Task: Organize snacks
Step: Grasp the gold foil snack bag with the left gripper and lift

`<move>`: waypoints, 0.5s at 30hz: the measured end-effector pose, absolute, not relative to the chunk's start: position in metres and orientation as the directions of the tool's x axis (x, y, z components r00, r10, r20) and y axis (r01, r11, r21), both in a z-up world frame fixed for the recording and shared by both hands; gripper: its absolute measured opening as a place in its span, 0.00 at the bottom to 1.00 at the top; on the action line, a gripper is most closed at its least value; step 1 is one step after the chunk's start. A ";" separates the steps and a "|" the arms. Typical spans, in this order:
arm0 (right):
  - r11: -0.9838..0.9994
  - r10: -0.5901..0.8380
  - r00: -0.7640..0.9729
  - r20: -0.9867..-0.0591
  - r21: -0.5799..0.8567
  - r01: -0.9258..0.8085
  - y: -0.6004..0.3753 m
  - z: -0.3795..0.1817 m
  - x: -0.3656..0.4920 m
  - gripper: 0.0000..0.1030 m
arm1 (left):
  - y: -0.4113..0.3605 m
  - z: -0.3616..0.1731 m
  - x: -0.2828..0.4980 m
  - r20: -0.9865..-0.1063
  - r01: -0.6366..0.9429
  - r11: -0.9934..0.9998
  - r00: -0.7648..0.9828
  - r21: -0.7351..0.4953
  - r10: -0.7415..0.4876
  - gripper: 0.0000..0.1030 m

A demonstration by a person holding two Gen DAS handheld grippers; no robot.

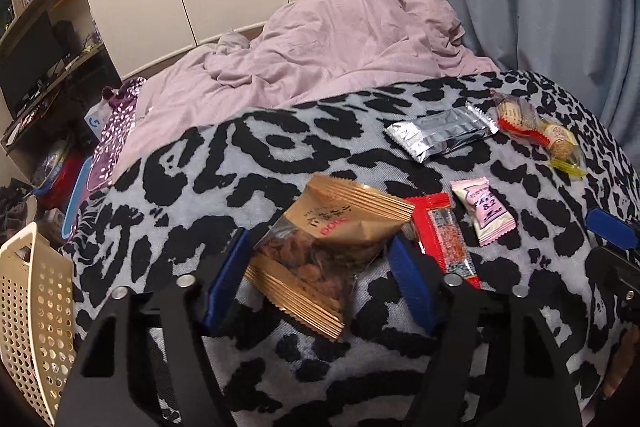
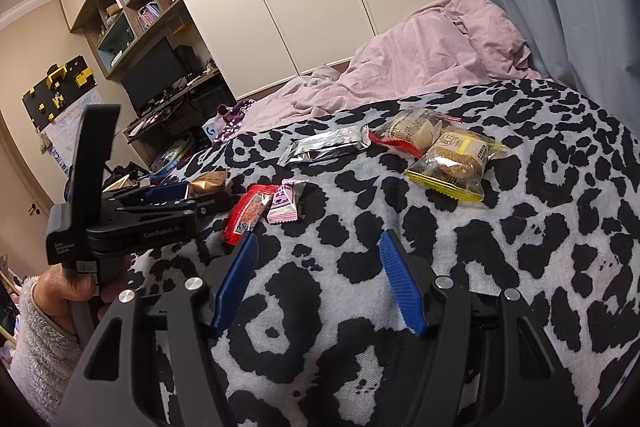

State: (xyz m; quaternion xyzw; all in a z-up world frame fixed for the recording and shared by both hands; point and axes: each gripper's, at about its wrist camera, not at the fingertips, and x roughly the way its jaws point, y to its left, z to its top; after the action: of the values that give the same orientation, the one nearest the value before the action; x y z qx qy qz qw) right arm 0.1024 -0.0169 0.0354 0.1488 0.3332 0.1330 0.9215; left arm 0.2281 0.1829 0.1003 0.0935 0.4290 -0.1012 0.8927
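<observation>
The brown snack bag point(image 1: 324, 251) sits low in the middle of the left wrist view, lying on the leopard-print blanket point(image 1: 200, 163), right between the blue pads of the left gripper point(image 1: 318, 279). Those fingers are spread wide on either side of it and don't look like they're pinching yet, so I'd say the grab is just being lined up.

To do it well, I'd close on the puffy middle of the bag, not the crimped edge, since foil like that probably slips or crumples. Worth watching the red packet point(image 1: 444, 243) just beside the right-hand pad, it could get caught in the squeeze. The pink sachet point(image 1: 482, 211) is a bit further right, and the silver pouch point(image 1: 440, 133) and the clear-wrapped cakes point(image 1: 532, 127) are up in the upper right, well apart.

The perforated basket point(image 1: 32, 311) at the lower left edge is my guess for where it goes.

The right gripper point(image 2: 318, 279) hovers over bare blanket, fingers wide, holding nothing.
</observation>
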 end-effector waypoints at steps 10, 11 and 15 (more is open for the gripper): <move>0.924 0.333 0.746 -0.577 0.356 -0.137 -0.017 0.036 0.101 0.62 | 0.187 0.107 0.219 -0.771 0.266 0.962 0.625 0.064 -0.121 0.60; 0.925 0.331 0.746 -0.578 0.356 -0.135 -0.017 0.036 0.100 0.62 | 0.186 0.106 0.220 -0.772 0.268 0.961 0.625 0.072 -0.117 0.61; 0.924 0.332 0.745 -0.578 0.357 -0.135 -0.016 0.036 0.098 0.62 | 0.180 0.102 0.226 -0.775 0.279 0.953 0.625 0.115 -0.089 0.84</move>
State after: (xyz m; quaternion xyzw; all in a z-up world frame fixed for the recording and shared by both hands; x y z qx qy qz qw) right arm 0.0979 -0.0164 0.0364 0.1475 0.3335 0.1267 0.9225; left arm 0.2261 0.1803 0.1024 0.1127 0.4205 -0.1030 0.8943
